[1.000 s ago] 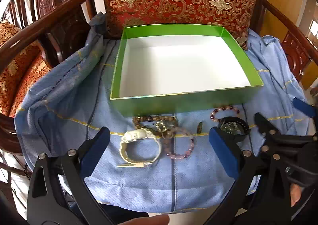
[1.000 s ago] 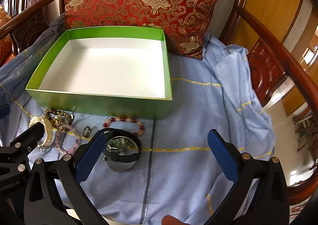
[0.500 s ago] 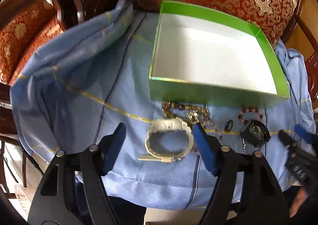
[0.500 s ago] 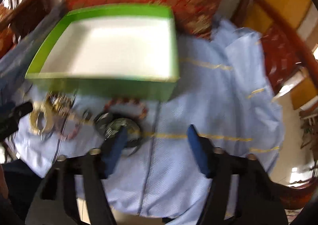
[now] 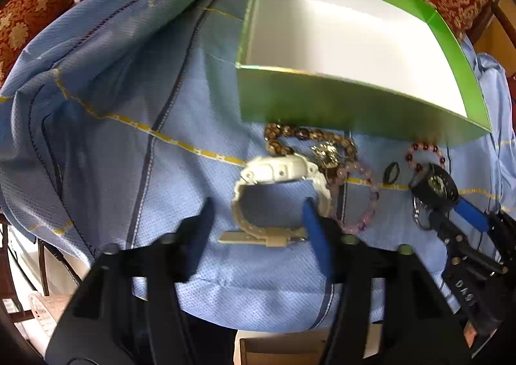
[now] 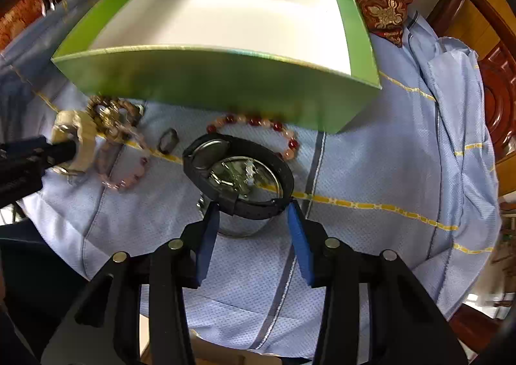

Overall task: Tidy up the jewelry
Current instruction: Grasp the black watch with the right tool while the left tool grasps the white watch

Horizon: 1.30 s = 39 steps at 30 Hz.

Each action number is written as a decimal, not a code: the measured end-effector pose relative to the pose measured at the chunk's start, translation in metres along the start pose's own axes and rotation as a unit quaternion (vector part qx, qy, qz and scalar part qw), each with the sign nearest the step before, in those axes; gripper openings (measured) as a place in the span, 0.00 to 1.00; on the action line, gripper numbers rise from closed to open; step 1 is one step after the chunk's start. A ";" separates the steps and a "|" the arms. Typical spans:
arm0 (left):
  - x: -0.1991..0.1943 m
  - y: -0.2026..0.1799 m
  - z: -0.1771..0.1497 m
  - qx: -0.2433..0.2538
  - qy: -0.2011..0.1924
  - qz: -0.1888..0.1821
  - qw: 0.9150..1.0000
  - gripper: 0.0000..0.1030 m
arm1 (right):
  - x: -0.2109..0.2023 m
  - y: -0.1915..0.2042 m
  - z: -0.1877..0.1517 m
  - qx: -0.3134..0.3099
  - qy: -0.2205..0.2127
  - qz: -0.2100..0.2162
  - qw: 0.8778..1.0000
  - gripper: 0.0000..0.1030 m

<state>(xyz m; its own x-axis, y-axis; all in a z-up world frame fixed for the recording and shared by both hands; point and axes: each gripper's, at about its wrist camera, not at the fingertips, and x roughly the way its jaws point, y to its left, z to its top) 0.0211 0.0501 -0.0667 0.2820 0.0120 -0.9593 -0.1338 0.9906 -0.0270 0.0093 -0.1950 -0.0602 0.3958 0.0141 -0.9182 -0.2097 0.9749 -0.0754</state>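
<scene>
— Cloth (image 6: 371, 171), blue and soft, covers the seat. What sits on it?

— First the big green cardboard box (image 6: 200, 81), white inside, nothing in it yet. In front lie the black rubber watch (image 6: 238, 171) and the white plastic watch (image 5: 277, 184).

— Who grabs what?

— The right gripper (image 6: 251, 213) is spread wide around the black strap, not squeezing. The left gripper (image 5: 258, 213) gapes at the white strap, one finger inside its loop.

— Tricky?

— Probably light and bendy. Pinch the strap, not the face.
</scene>
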 end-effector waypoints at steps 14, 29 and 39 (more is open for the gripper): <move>-0.013 0.014 0.003 -0.030 -0.027 -0.032 0.999 0.15 | -0.035 -0.045 0.001 0.076 -0.063 0.012 0.995 0.39; -0.018 -0.022 -0.005 0.024 -0.046 -0.004 0.999 0.75 | -0.021 -0.063 0.004 0.090 -0.055 -0.034 0.994 0.80; 0.011 -0.040 -0.005 0.055 -0.031 0.026 0.998 0.61 | 0.010 -0.045 0.008 0.051 -0.028 -0.080 0.995 0.74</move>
<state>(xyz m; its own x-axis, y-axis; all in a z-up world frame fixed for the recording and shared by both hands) 0.0246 0.0104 -0.0774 0.3352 0.0695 -0.9396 -0.0458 0.9973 0.0575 0.0301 -0.2368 -0.0628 0.4672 -0.1325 -0.8742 -0.0492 0.9833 -0.1753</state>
